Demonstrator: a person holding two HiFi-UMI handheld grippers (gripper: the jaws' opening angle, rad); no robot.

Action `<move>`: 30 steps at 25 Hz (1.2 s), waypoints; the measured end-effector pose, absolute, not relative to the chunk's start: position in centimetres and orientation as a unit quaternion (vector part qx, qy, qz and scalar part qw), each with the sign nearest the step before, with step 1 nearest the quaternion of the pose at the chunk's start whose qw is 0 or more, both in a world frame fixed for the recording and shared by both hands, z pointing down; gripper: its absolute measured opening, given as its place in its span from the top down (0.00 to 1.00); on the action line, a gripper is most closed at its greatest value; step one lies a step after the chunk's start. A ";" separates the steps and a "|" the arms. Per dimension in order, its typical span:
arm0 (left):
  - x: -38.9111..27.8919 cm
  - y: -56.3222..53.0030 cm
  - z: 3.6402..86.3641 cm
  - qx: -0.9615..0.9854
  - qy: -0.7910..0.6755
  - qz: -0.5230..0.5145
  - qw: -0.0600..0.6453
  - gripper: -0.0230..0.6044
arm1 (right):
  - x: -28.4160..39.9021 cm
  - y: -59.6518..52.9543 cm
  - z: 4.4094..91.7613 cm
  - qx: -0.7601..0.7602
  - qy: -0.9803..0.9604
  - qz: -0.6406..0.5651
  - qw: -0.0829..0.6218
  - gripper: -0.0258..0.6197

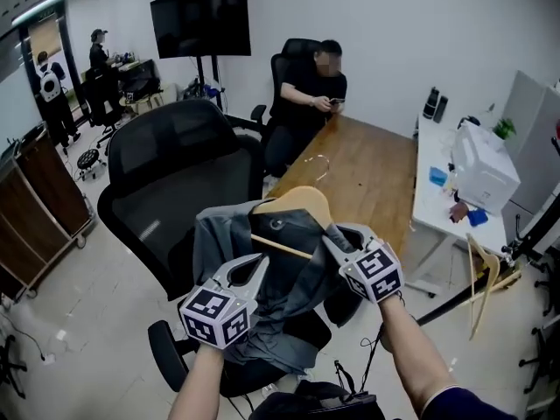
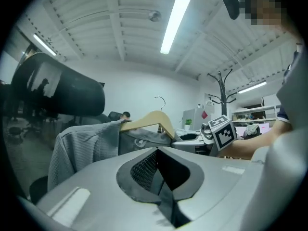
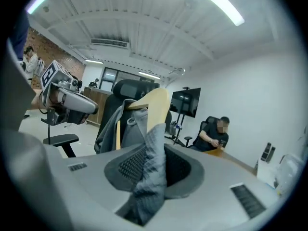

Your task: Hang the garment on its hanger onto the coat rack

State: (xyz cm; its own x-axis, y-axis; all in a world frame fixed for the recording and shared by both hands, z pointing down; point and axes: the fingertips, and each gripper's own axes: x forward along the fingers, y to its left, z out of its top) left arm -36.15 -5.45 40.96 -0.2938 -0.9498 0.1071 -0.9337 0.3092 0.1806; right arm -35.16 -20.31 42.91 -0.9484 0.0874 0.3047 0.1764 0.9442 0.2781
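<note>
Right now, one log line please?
garment on hanger over chair | right tool clamps garment | left tool grip unclear | not hung yet

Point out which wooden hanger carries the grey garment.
The wooden hanger over the black office chair, draped in the grey garment. The other hanger leans bare beside the white table.

Nope, can't make out any text, labels, brands or numbers here, everything's too small or blurry.
</note>
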 end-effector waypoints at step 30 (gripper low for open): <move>-3.1 -24.4 26.6 0.881 -0.470 -0.037 -0.038 0.98 | 7.6 -29.6 24.4 0.294 -0.924 -0.219 0.107 0.79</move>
State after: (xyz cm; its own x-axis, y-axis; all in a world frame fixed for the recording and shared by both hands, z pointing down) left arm -3.06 -24.40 26.57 0.5559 -0.8252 -0.1007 -0.8308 -0.5556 -0.0331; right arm 7.56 -29.56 24.35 -0.8039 -0.5909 0.0683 -0.4974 0.7307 0.4675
